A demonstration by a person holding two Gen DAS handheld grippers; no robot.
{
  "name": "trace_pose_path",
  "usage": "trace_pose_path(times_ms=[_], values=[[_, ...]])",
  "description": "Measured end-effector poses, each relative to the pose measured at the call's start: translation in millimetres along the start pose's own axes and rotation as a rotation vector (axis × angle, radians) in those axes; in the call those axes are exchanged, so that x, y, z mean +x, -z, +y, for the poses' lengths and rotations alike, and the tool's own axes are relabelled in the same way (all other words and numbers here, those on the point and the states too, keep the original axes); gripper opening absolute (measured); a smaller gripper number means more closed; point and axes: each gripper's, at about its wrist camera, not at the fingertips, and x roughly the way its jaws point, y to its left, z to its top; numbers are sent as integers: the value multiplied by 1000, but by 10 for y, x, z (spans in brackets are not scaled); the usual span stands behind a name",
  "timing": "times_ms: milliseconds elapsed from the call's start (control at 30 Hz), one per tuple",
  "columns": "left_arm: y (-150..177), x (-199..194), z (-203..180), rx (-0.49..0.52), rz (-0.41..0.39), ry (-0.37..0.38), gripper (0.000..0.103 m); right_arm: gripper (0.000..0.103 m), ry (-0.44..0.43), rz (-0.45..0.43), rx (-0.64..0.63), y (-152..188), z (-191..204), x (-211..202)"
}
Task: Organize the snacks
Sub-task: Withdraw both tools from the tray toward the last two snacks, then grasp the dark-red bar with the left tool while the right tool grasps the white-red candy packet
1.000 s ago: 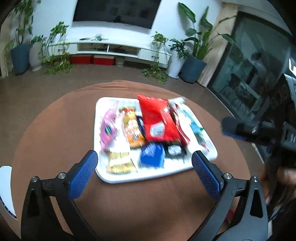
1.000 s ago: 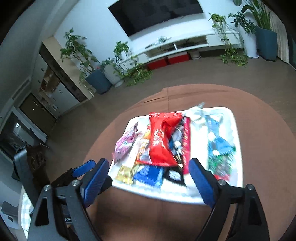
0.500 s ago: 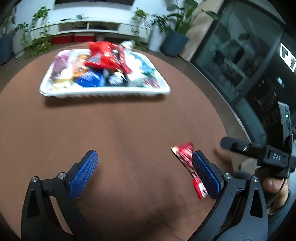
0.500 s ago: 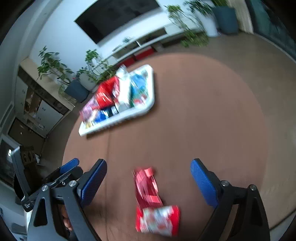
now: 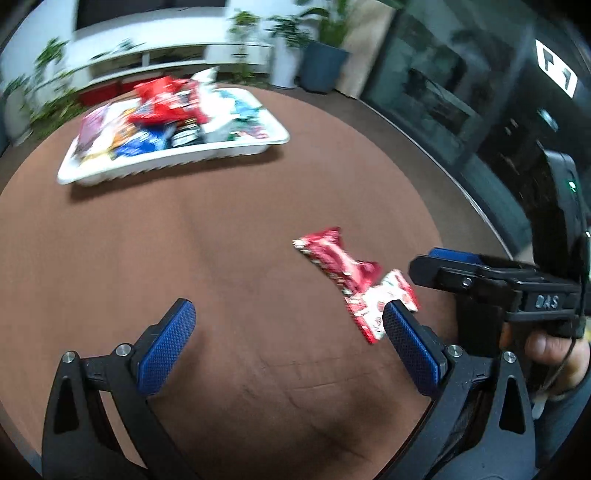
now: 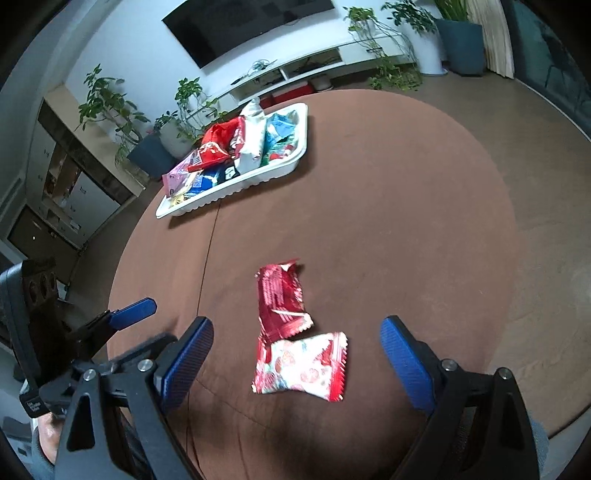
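— Lying on the round brown cloth-covered table [image 6: 369,206] are two snack packets; how are they seen?

— A glossy dark red foil wrapper [image 6: 281,300] is laid flat, crumpled at its far end, and its near end is overlapped by a red-and-white packet with crimped edges and printed fruit pictures [image 6: 303,367]. Both are seen on the near part of the table, between the fingers of the right gripper [image 6: 297,365], whose blue-padded jaws are spread wide with nothing held. In the left wrist view the same wrapper [image 5: 338,260] and packet [image 5: 376,304] are seen just beside the right finger of the left gripper [image 5: 290,350], likewise spread wide and empty.

— What else is found around?

— A white rectangular plastic tray [image 6: 236,184] is set well apart on the far side, filled with assorted packets, a large red bag [image 6: 214,146] uppermost. Nothing is placed between the tray and the two loose packets. Potted plants [image 6: 110,107], a dark wall screen [image 6: 243,26] and a low white shelf are seen beyond. A hand [image 5: 550,350] is seen gripping the right gripper's handle.
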Motion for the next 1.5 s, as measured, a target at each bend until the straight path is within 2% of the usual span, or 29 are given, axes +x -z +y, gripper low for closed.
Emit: trace_pose_path(times_ms=[133, 233, 500, 567, 600, 700, 800, 900, 1100, 1167, 1200, 1400, 1500], values=[[-134, 79, -35, -35, 26, -21, 103, 94, 40, 9, -26, 100, -37, -101], [-249, 180, -88, -73, 58, -49, 102, 94, 37, 6, -27, 176, -44, -149], [-472, 630, -430, -13, 126, -140, 102, 94, 48, 35, -52, 333, -22, -164], [-499, 734, -463, -12, 142, -147, 96, 94, 55, 39, -69, 357, -7, -172], [-508, 784, -482, -9, 151, -142, 86, 94, 56, 39, -78, 370, -2, -177], [-488, 902, -550, 18, 177, -149, 68, 94, 60, 37, -93, 393, 6, -180], [-469, 950, -615, 57, 178, -177, 61, 94, 57, 35, -98, 393, 4, -178], [-490, 966, -627, 67, 172, -171, 49, 94, 53, 33, -100, 398, 1, -180], [-563, 1065, -632, 132, 189, -181, 48, 94, 52, 31, -104, 414, 16, -194], [-586, 1077, -618, 149, 188, -184, 40, 94, 53, 33, -105, 412, 26, -190], [-602, 1075, -599, 154, 187, -179, 32, 94, 51, 33, -105, 410, 32, -191], [-585, 1019, -502, 182, 186, -145, 28, 94, 32, 52, -122, 405, 58, -173], [-506, 930, -456, 191, 190, -134, 25, 94, 25, 80, -169, 383, 112, -134]])
